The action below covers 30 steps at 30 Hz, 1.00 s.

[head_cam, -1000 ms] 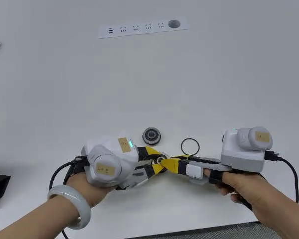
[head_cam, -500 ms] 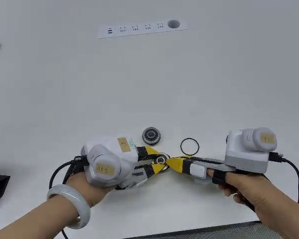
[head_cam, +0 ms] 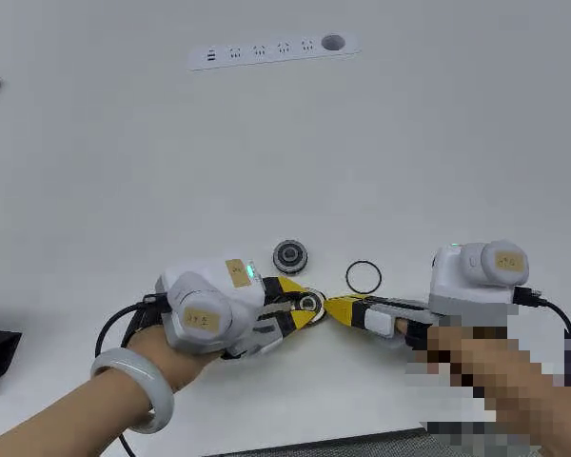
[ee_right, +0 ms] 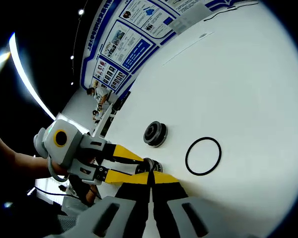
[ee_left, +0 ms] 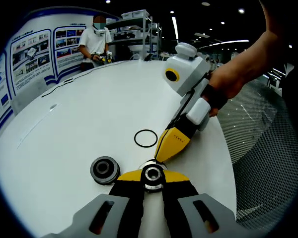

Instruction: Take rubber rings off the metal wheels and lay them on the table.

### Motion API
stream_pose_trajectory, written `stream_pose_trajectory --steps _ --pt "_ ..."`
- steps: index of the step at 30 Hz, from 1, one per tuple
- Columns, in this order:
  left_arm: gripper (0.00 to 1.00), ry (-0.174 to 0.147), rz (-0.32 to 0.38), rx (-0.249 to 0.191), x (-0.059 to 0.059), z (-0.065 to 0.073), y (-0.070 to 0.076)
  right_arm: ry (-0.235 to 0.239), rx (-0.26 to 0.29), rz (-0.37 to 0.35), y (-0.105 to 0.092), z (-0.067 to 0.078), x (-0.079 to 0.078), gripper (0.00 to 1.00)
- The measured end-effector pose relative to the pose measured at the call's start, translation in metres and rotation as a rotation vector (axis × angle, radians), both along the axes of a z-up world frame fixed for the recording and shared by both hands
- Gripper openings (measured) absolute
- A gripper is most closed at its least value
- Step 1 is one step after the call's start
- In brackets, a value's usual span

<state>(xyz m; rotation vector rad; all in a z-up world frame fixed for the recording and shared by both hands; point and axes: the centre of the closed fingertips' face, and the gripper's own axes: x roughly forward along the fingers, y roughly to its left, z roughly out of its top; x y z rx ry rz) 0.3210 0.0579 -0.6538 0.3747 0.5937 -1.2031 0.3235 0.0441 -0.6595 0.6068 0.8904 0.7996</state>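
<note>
Nearest the person, the left gripper [head_cam: 303, 307] is clamped on a small metal wheel [ee_left: 153, 174] and holds it just above the desk [head_cam: 409, 171]. The right gripper [head_cam: 331, 307] meets it from the other side. Its jaws are pressed together and their yellow tips touch the wheel's edge. It may be pinching a rubber band there, but this is too small to tell, as is whether this wheel carries a band at all. I judge this to be the step in hand: one gripper steadies the wheel while the other works at its rim.

Just beyond the gripper tips, one thin black rubber ring [ee_right: 186, 158] lies flat and alone on the desk, clear of both wheels. That counts as one ring already off and laid down.

A little to its left sits a second wheel [head_cam: 290, 255], lying flat, with a dark band round its bright hub. From the left gripper view that band looks like a rubber ring still in place, so this wheel seems untouched.

Far across the desk is a white power strip [head_cam: 271, 52], which plays no part in the job.

So, as I read it, one ring is done, one wheel is being worked on, and one wheel is still to do.
</note>
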Motion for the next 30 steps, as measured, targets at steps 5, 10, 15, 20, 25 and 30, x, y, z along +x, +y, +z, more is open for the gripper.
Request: stream_pose_trajectory --steps 5,10,15,20,25,30 --pt "0.13 0.0 -0.002 -0.001 0.0001 -0.0002 0.0002 -0.011 -0.005 0.004 0.0007 0.0013 -0.0001 0.02" --pt "0.13 0.001 -0.003 -0.001 0.0002 -0.0006 0.0005 -0.016 -0.004 0.005 0.002 0.003 -0.0005 0.02" --pt "0.13 0.0 -0.003 0.0 0.0001 -0.0005 0.0004 -0.017 0.001 0.004 0.0027 0.0045 -0.001 0.02" --pt "0.13 0.0 -0.003 0.001 -0.0002 0.0 0.0003 -0.016 0.004 0.004 0.0038 0.006 -0.0012 0.02" --pt "0.13 -0.001 -0.003 0.001 -0.0005 0.0002 -0.0001 -0.016 0.006 0.009 0.0045 0.0063 -0.0013 0.02" --pt "0.13 -0.001 -0.003 0.0 -0.0005 0.0001 -0.0002 -0.015 0.009 0.01 0.0049 0.007 -0.0012 0.02"
